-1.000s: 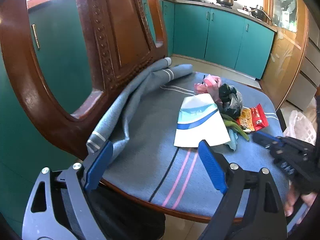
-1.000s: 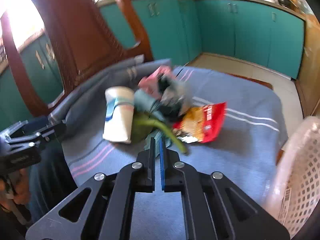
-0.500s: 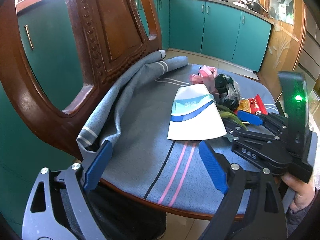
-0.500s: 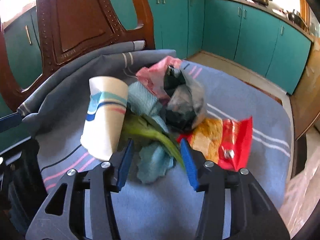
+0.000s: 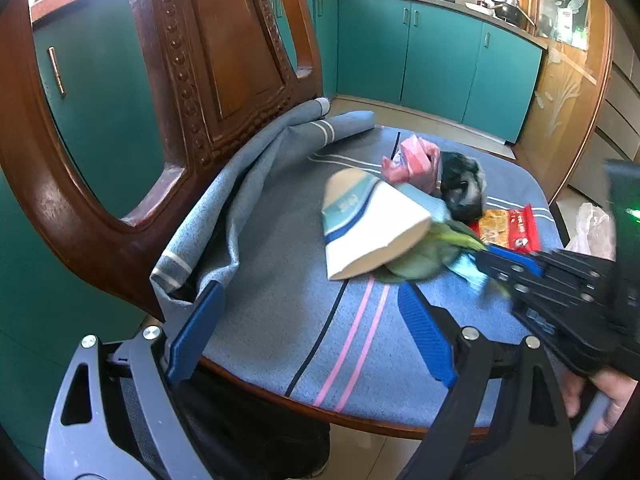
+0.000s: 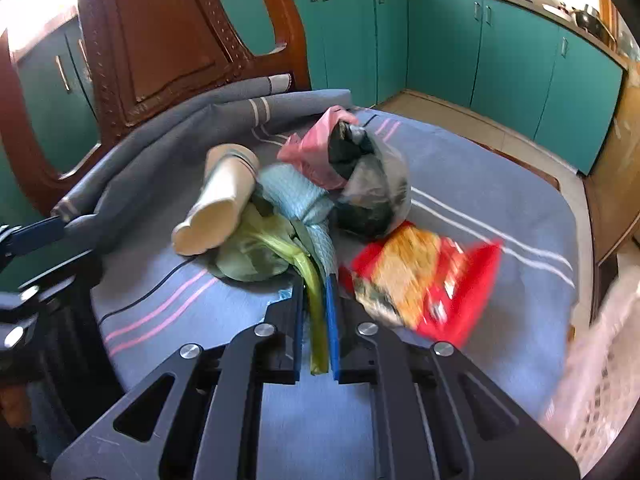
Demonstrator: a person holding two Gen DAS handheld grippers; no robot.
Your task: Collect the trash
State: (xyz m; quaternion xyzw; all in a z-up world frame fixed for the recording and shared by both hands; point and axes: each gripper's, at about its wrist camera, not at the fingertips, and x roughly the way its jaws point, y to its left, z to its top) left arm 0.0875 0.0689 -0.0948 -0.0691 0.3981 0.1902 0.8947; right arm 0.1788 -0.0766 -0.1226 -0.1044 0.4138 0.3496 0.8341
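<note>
Gripping: the right gripper [image 6: 314,312] has its fingers [image 6: 332,320] clamped on the green vegetable stalk [image 6: 314,300], whose leafy end lies against the trash pile.
Left gripper [image 5: 312,332]: fingers [image 5: 426,340] spread wide apart, holding nothing, hovering at the near edge of the chair seat.
Trash pile: gathered on the blue striped cloth [image 5: 320,320] that covers the wooden chair [image 5: 224,40].
Paper cup [image 6: 218,200]: on its side, white with blue bands, resting on the green leaves at the left of the pile.
Light blue rag [image 6: 296,196]: crumpled between the cup and the bags, touching the leaves.
Pink plastic bag [image 6: 310,152]: at the back of the pile, pressed against the dark knotted bag [image 6: 372,192].
Red snack wrapper [image 6: 428,280]: just right of the right gripper's fingers, blurred, so whether it lies flat on the cloth I cannot tell.
White mesh basket [image 6: 600,380]: at the far right edge, beside the chair.
Background: teal kitchen cabinets [image 5: 436,60] with pots on the surface above.
</note>
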